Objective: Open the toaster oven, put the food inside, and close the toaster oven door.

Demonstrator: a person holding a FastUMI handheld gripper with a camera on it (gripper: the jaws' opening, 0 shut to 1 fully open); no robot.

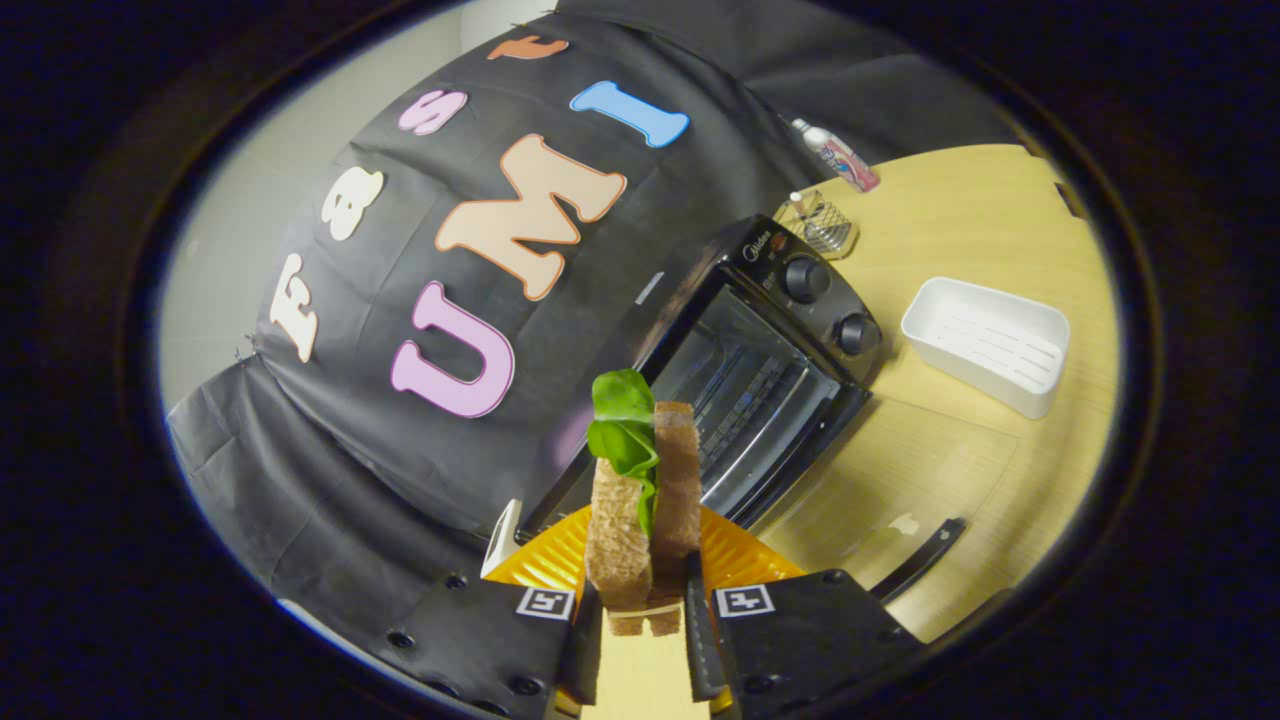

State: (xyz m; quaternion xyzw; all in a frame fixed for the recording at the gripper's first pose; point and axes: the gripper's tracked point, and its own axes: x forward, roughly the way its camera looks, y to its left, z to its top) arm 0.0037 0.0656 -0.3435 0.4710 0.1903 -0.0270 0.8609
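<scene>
My gripper (645,612) is shut on a sandwich (645,500), two brown bread slices with green lettuce sticking out at the top. The sandwich stands on edge between the fingers, lifted above an orange plate (735,560). Beyond it sits the black toaster oven (770,350) with two knobs on its panel. Its glass door (890,480) hangs fully open and lies flat over the table, handle (918,560) toward me. The wire rack inside (745,400) is visible and bare. The whole view is tilted.
A white rectangular tray (985,345) lies on the wooden table (1000,230) beyond the oven's knob side. Behind the oven stand a small wire basket (820,225) and a bottle (838,155). Black cloth walls the booth behind the oven.
</scene>
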